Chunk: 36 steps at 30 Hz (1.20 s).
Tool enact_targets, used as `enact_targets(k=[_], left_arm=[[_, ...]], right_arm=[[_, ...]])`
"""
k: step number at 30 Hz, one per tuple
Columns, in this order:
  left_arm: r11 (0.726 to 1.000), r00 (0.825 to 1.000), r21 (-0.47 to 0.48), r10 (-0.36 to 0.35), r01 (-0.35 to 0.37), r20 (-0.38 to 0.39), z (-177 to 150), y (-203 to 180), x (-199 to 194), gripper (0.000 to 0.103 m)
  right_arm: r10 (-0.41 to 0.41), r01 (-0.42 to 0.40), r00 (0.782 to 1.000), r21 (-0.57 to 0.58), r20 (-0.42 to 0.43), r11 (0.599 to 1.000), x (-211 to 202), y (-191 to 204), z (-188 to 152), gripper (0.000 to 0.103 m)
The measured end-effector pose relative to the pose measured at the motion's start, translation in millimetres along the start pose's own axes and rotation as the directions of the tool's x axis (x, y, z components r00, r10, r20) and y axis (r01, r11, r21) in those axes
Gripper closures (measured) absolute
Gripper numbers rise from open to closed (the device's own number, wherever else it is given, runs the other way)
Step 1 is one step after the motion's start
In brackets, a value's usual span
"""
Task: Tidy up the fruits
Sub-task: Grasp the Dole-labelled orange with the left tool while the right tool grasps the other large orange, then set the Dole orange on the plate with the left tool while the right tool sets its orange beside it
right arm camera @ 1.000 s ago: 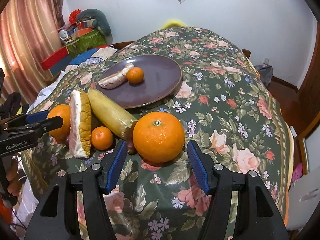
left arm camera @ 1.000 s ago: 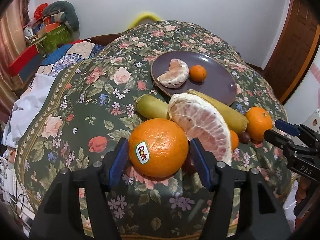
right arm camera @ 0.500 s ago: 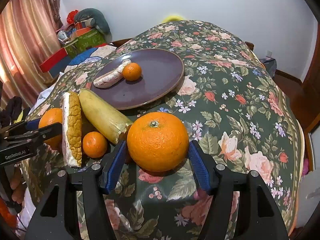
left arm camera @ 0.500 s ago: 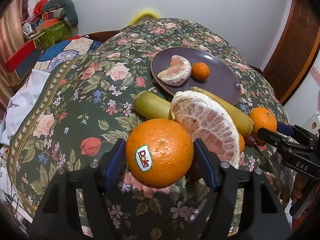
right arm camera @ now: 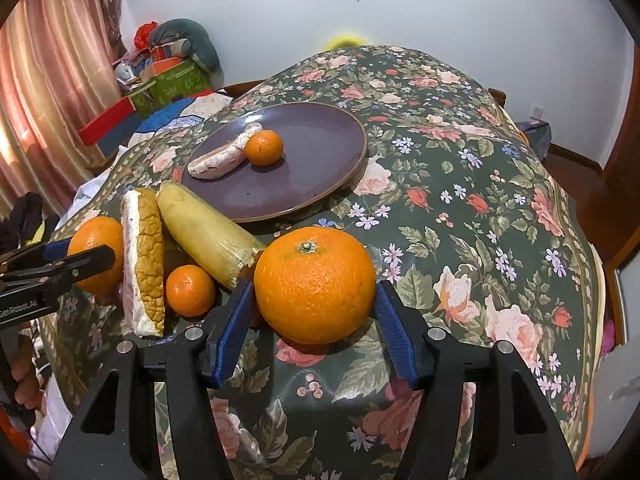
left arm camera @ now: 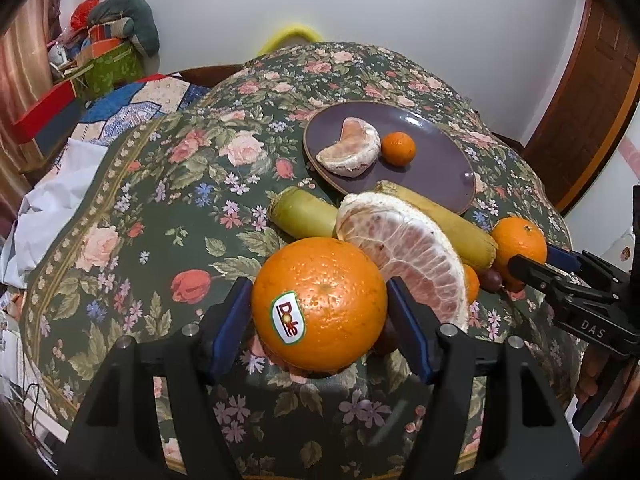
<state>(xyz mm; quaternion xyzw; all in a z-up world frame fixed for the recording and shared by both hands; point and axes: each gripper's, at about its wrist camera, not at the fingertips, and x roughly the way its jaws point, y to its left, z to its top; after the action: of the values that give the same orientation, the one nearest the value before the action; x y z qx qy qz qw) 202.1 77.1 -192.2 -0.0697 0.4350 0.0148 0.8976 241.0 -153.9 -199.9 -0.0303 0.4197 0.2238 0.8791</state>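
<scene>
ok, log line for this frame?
left gripper: around Dole orange, grip unclear | right gripper: jaws just closed further around plain orange, grip unclear | both oranges on tablecloth | plate: pomelo segment, mandarin

Both grippers are matte black plastic with 2 angular fingers each, lined with ribbed blue pads. The left gripper [left arm camera: 320, 320] shows 4 silver screws across its finger bases, and so does the right gripper [right arm camera: 314, 320], whose side carries white "DAS" lettering; the left's reads "GenRobot.AI".
</scene>
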Motion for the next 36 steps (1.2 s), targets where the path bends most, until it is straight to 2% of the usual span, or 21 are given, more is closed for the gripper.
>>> enact_targets(k=[15,26,31,36], left_arm=[[0.999,0.995,0.027,-0.036,0.034,0.091,19,-21,-29,0.036],[0.998,0.993,0.047,-0.056,0.051,0.104,28,-34,-28,0.036],[0.997,0.991,0.050,-0.062,0.056,0.115,33,-37,-28,0.036],[0.997,0.988,0.058,-0.059,0.052,0.140,43,-41,-29,0.036]], right_arm=[[-0.014,0.014,1.000,0.002,0.001,1.000,-7,-7,-1,0.043],[0.017,-0.016,0.999,0.015,-0.027,1.000,6,-8,2,0.041],[0.020,-0.020,1.000,0.008,-0.018,1.000,1,-7,2,0.042],[0.022,-0.023,0.999,0.030,0.035,0.999,-10,-11,12,0.042]])
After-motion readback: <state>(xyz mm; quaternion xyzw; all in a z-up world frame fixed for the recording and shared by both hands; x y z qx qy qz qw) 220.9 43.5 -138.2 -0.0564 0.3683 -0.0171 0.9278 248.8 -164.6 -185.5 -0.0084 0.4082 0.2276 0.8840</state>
